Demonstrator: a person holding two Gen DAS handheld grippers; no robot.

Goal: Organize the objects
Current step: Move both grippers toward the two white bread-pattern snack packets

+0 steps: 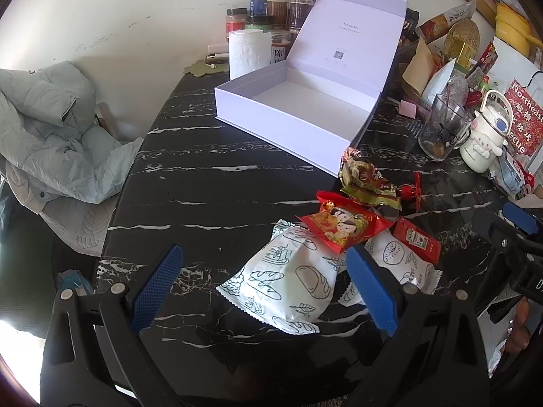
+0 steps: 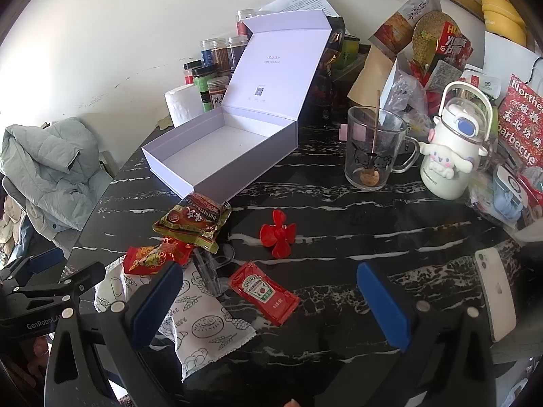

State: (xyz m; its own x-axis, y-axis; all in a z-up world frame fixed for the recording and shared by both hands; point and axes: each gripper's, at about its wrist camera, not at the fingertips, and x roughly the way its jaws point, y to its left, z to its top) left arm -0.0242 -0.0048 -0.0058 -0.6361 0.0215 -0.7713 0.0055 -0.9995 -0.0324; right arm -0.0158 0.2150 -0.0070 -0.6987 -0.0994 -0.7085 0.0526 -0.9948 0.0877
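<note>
A white box (image 1: 295, 108) stands open on the black marble table (image 1: 203, 183), its lid tilted back and its inside bare. In front of it lie snack packets: a green-and-red packet (image 1: 366, 179), a red packet (image 1: 339, 224), a ketchup sachet (image 2: 263, 291), a red propeller toy (image 2: 276, 234) and two white bread packets (image 1: 288, 281). My left gripper (image 1: 264, 251) is open above the nearer bread packet, not touching it. My right gripper (image 2: 269, 266) is open over the ketchup sachet, which lies flat between its fingers, untouched.
A glass mug (image 2: 373, 146) with a spoon and a white cartoon bottle (image 2: 448, 149) stand right of the box. Jars (image 1: 271, 10) and a paper roll (image 1: 247, 52) line the wall. A phone (image 2: 495, 291) lies at the right edge. A grey jacket (image 1: 51, 129) covers a chair.
</note>
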